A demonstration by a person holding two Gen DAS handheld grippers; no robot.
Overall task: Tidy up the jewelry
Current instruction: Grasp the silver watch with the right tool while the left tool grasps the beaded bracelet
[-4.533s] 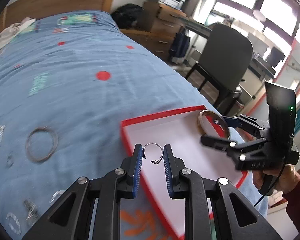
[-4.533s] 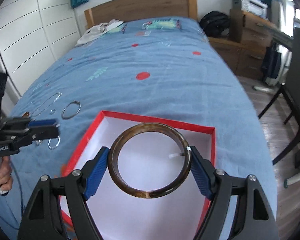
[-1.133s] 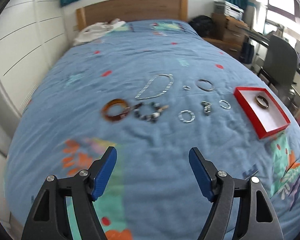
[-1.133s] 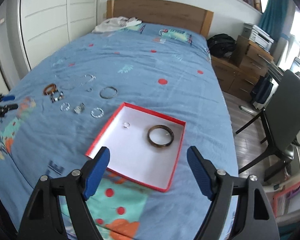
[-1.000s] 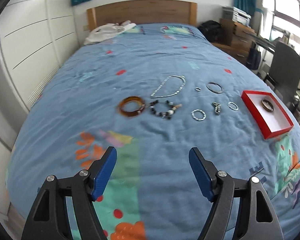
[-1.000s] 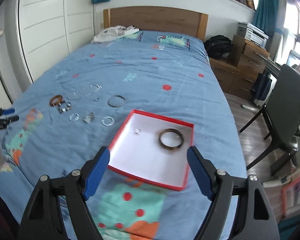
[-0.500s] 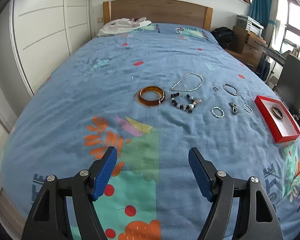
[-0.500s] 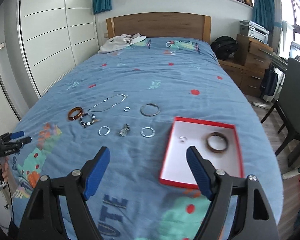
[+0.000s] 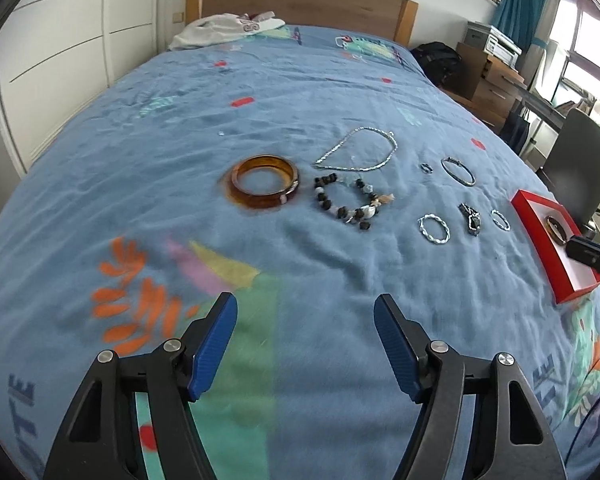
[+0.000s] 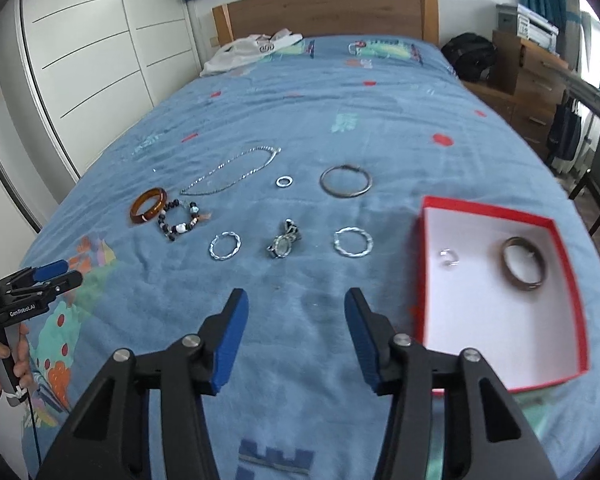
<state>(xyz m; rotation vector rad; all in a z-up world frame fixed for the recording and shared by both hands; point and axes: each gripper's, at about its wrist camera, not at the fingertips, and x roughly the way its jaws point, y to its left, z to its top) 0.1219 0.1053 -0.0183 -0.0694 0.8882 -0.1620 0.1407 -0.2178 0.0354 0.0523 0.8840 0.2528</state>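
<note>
Jewelry lies spread on the blue bedspread. An amber bangle, a beaded bracelet, a silver chain necklace, a small ring, a thin hoop, two twisted silver rings and a dark clasp piece lie in rows. The red box holds a brown bangle and a small silver ring. My left gripper is open and empty above the near bedspread. My right gripper is open and empty, left of the box.
The wooden headboard and a white garment are at the far end. White wardrobe doors stand left. A dark chair, wooden drawers and a black bag stand right of the bed.
Both grippers let go of their pieces into the red box, opened and pulled back. Over the last second both have moved in closer and lower over the laid-out jewelry.
</note>
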